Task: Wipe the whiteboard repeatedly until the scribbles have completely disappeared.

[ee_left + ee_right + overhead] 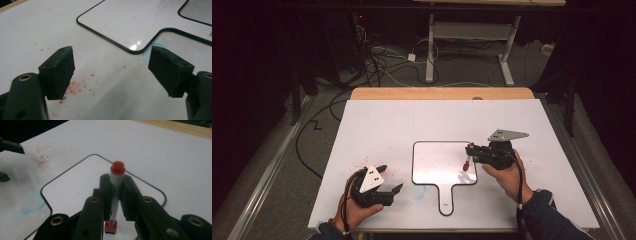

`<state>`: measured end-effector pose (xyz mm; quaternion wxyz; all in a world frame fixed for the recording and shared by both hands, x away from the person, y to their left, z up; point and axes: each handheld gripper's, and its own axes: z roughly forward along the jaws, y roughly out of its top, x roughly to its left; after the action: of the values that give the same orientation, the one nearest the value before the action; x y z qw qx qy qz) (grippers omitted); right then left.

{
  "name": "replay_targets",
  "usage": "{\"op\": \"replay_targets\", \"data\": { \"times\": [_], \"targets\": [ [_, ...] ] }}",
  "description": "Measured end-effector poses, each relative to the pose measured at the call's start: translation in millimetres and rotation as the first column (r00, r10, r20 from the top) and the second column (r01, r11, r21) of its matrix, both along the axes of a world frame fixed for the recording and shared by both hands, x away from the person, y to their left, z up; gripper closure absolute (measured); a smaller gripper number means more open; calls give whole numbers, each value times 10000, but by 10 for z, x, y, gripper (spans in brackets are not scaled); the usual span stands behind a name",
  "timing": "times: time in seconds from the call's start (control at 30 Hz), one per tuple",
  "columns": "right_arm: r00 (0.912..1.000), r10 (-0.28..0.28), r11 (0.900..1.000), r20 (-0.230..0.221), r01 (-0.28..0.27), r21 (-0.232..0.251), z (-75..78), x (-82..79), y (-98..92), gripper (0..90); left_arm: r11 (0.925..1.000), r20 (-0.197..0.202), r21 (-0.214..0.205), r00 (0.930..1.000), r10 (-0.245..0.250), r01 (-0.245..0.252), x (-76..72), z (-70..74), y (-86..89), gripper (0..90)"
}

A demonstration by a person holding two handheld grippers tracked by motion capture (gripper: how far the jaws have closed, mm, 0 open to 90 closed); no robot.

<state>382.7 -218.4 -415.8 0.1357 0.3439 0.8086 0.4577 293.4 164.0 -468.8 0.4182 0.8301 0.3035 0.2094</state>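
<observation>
The red-capped marker, centre frame, is clamped by the right gripper over the small whiteboard; the left gripper gapes empty.

— Left gripper: black body, grey three-cornered plate on top with small dark screw holes, black cable looping past the wrist.
— Jaws seen close?
— Dark, blocky pads, blue smears along the edges, brass-ringed holes behind.
— And the right gripper?
— Same black build, grey plate, cable trailing down to a dark blue sleeve. Brass-ringed screw holes there too.
</observation>
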Motion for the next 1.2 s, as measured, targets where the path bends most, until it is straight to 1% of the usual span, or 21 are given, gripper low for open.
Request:
{"op": "replay_targets", "data": {
  "times": [0.17,0.2,0.27,0.33,0.4,0.43,0.5,0.53,0.63,0.67,0.7,0.73,0.77,0.8,0.83,0.87,0.93,1.0,1.07,1.17,1.2],
  "targets": [
    [9968,670,9977,442,-674,78,-48,-26,272,812,10000,-4,39,10000,5,-5,2,-3,-6,204],
    [9956,744,9972,571,-745,10,-54,-25,329,812,10000,0,37,10000,5,-5,1,-3,-8,204],
    [9936,936,9956,637,-939,17,-63,-12,450,812,10000,9,37,10000,12,-12,2,-4,-7,204],
    [9899,1102,9939,889,-1089,-196,-66,-11,580,812,10000,-11,37,10000,19,-19,5,-5,-5,204],
    [9867,1217,9925,1074,-1193,-286,-77,-12,703,812,10000,-11,30,10000,-1,1,4,-6,-1,204],
    [9840,1375,9903,1129,-1343,-351,-80,-7,753,812,10000,-20,26,10000,-2,2,5,-7,0,204],
    [9828,1467,9890,1124,-1436,-350,-84,-5,851,812,10000,-33,17,10000,-10,10,8,-9,3,204],
    [9803,1589,9870,1174,-1549,-429,-86,-3,891,812,10000,-27,17,10000,-11,11,7,-9,4,204],
    [9774,1633,9857,1343,-1558,-641,-86,2,975,812,10000,-13,-12,10000,-20,20,4,-7,9,204],
    [9764,1568,9864,1483,-1474,-725,-87,12,987,812,10000,-8,-14,10000,-23,23,4,-7,10,204],
    [9784,1327,9892,1584,-1207,-835,-86,10,998,812,10000,-10,-4,10000,-21,21,4,-7,11,204],
    [9762,1245,9889,1778,-1073,-1030,-82,22,995,812,10000,-11,-10,10000,-24,24,4,-6,13,204],
    [9792,1164,9900,1664,-1009,-983,-77,34,976,812,10000,-6,-16,10000,-26,26,3,-6,14,204],
    [9805,1074,9910,1647,-921,-976,-73,46,949,812,10000,-5,-7,10000,-26,26,4,-6,16,204],
    [9829,1019,9923,1536,-895,-861,-69,50,917,812,10000,-7,-6,10000,-15,15,4,-6,16,204],
    [9833,1032,9930,1501,-930,-734,-61,51,877,812,10000,-2,-9,10000,-23,23,4,-4,17,204],
    [9829,959,9944,1573,-877,-584,-11,14,780,812,10000,8,-18,10000,-31,31,5,-1,16,204],
    [9836,866,9960,1580,-821,-349,56,-21,644,811,10000,6,-31,10000,-29,29,5,0,11,204],
    [9864,705,9975,1484,-690,-147,127,-66,486,811,10000,16,-1,10000,-34,34,7,1,3,204],
    [9896,437,9990,1371,-436,-39,238,-193,225,810,10000,30,46,10000,-50,50,4,3,-9,204],
    [9910,272,9996,1308,-283,67,274,-244,131,810,10000,27,51,10000,-48,48,2,2,-11,204]
  ]
}}
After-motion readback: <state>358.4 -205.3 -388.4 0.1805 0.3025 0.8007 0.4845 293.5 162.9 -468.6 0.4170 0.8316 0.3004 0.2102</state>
